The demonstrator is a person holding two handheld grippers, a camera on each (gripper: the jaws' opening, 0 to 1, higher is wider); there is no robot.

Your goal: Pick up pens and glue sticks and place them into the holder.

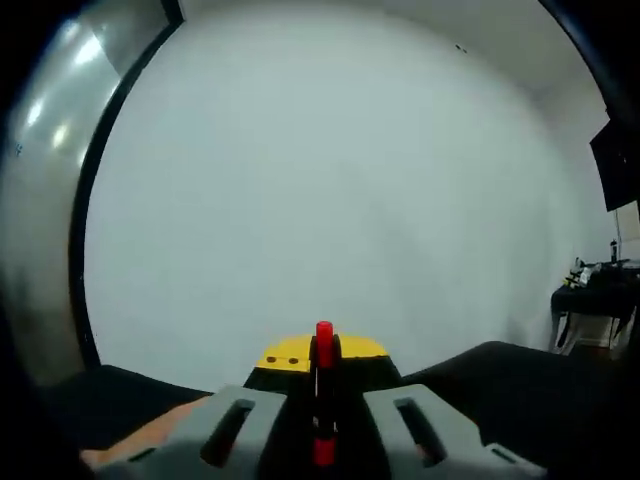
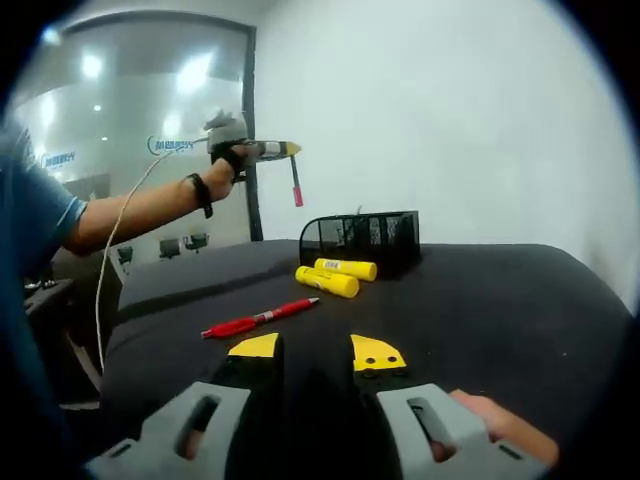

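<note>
My left gripper (image 1: 322, 356) is shut on a red pen (image 1: 323, 400) that stands up between its yellow-tipped jaws, facing a white wall. In the right gripper view that same left gripper (image 2: 283, 150) is raised high in a person's hand, the held red pen (image 2: 296, 187) hanging down, up and to the left of the black mesh holder (image 2: 362, 238). Two yellow glue sticks (image 2: 346, 268) (image 2: 327, 282) lie in front of the holder. A second red pen (image 2: 258, 319) lies on the black table (image 2: 480, 300). My right gripper (image 2: 315, 352) is open low over the table, nothing between its jaws.
A glass partition with a dark frame (image 2: 250, 130) stands behind the table on the left; the white wall (image 2: 450, 120) runs behind the holder. Dark equipment (image 1: 595, 290) sits at the far right of the left gripper view. The person's arm (image 2: 130, 215) reaches across the left side.
</note>
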